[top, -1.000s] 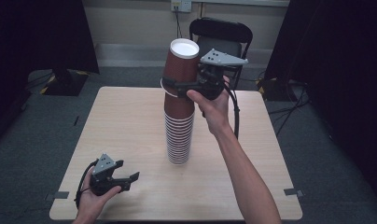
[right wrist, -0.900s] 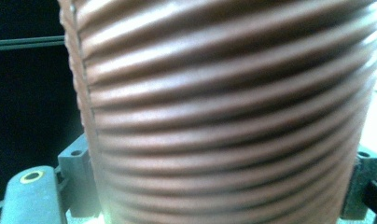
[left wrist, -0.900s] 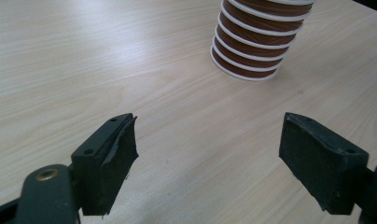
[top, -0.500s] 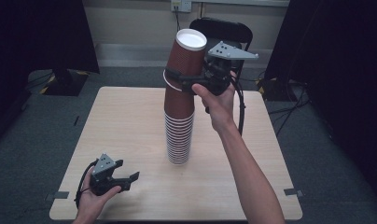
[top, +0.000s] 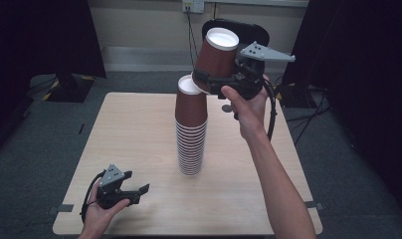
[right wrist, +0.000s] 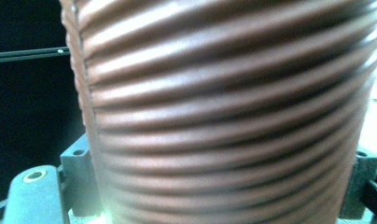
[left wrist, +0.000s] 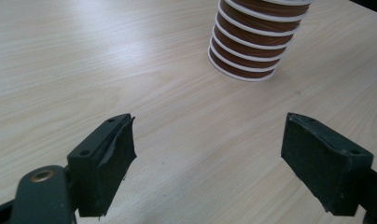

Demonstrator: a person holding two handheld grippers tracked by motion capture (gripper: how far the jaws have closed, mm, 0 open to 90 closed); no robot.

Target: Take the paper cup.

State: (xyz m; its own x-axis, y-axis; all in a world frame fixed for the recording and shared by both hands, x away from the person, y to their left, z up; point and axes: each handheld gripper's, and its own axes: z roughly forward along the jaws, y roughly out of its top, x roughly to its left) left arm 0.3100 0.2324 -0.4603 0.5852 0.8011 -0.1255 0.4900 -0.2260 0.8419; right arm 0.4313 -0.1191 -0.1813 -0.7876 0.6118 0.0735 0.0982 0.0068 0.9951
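A ribbed brown paper cup [top: 216, 54] is gripped by the right hand-held gripper [top: 224, 82], tilted and lifted clear of the tall cup stack [top: 190, 130], just off its top at two o'clock. One cup is thus judged separated, with many left nested. The stack stands mid-counter [top: 134, 134], well apart from every edge, while the left hand-held gripper [top: 134, 191] is rested released at seven o'clock, leaving open room all around.
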